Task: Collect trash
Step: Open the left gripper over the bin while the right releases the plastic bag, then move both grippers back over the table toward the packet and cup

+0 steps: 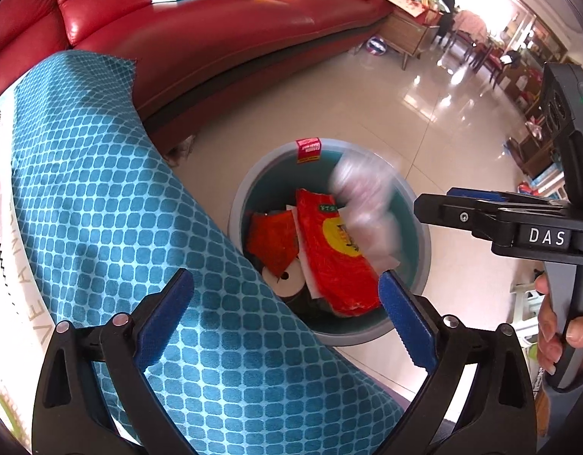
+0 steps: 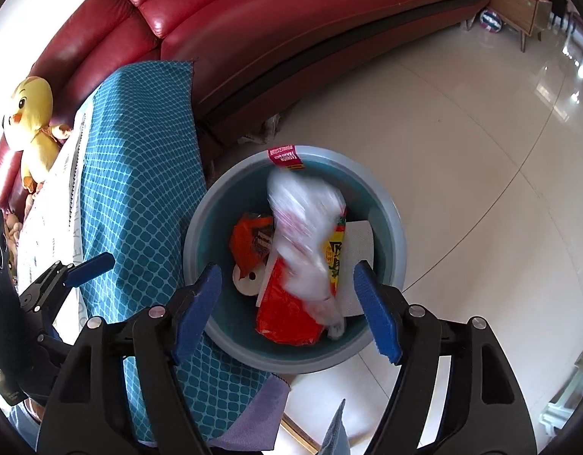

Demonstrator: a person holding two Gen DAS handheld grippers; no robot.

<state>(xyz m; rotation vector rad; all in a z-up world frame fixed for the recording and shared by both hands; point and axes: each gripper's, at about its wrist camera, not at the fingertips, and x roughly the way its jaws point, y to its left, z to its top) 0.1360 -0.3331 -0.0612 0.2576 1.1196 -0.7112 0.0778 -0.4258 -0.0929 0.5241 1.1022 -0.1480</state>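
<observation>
A teal bin with a grey rim (image 1: 236, 204) (image 2: 291, 364) stands on the tiled floor beside the table. It holds a red snack packet (image 1: 329, 258) (image 2: 283, 314), an orange wrapper (image 1: 272, 239) (image 2: 249, 242), a white roll (image 1: 287, 284) (image 2: 247, 278) and a paper napkin (image 2: 359, 242). A crumpled white plastic wrapper (image 1: 363, 193) (image 2: 302, 227) shows blurred over this trash, touching no pad. My left gripper (image 1: 285, 278) is open over the bin's near edge, holding nothing. My right gripper (image 2: 287, 269) is open above the bin, its blue pads wide apart.
A teal patterned cloth (image 1: 120, 208) (image 2: 139, 174) drapes the table left of the bin. A red leather sofa (image 1: 215, 38) (image 2: 291, 19) curves behind it, with a yellow duck plush (image 2: 31, 113). A hand (image 1: 553, 337) grips the right tool's handle. Glossy floor stretches to the right.
</observation>
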